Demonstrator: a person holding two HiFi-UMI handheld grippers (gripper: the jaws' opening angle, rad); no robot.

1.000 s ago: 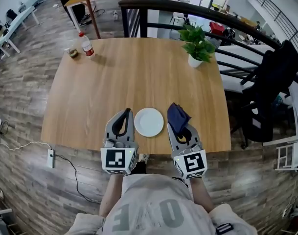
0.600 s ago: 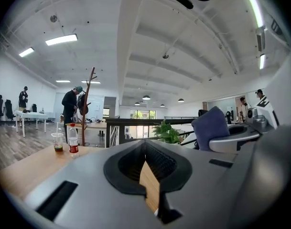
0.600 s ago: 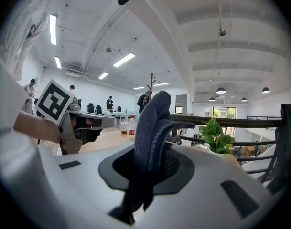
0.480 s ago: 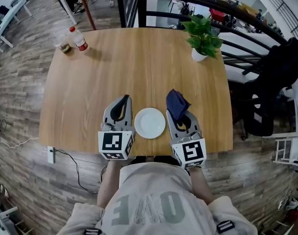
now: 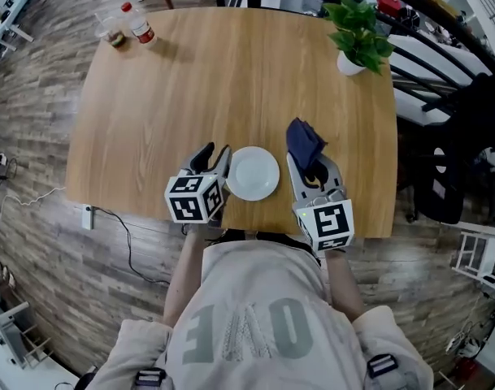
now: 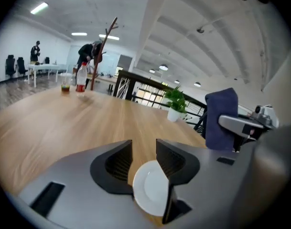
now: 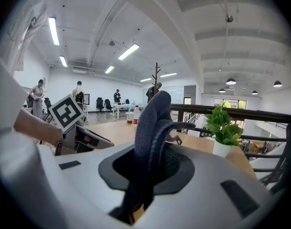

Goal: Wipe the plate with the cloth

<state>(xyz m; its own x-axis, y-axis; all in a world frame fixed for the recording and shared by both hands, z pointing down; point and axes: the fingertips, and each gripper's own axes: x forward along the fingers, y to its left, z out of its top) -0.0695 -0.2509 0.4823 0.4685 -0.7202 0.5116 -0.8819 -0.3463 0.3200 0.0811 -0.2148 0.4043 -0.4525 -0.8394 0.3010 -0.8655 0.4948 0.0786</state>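
A white round plate (image 5: 254, 173) lies near the table's front edge. My left gripper (image 5: 216, 154) is at the plate's left rim. Its jaws have just been opening and now stand open. In the left gripper view the plate (image 6: 152, 187) shows low in the gap of the left gripper (image 6: 144, 144), partly behind one jaw, with no pad pressing on it. My right gripper (image 5: 314, 167) is just right of the plate, shut on a dark blue cloth (image 5: 304, 140) that sticks up from its jaws. The right gripper view shows the cloth (image 7: 152, 113) pinched in the right gripper (image 7: 155, 149).
On the wooden table (image 5: 231, 88) a potted plant (image 5: 357, 35) stands at the far right corner. A bottle (image 5: 140, 24) and a cup (image 5: 113, 32) are at the far left corner. A chair with a dark jacket (image 5: 466, 128) stands to the right of the table.
The left gripper has dropped and rolled toward the plate's left rim, and its jaws have parted. The right gripper with the cloth has shifted slightly beside the plate.
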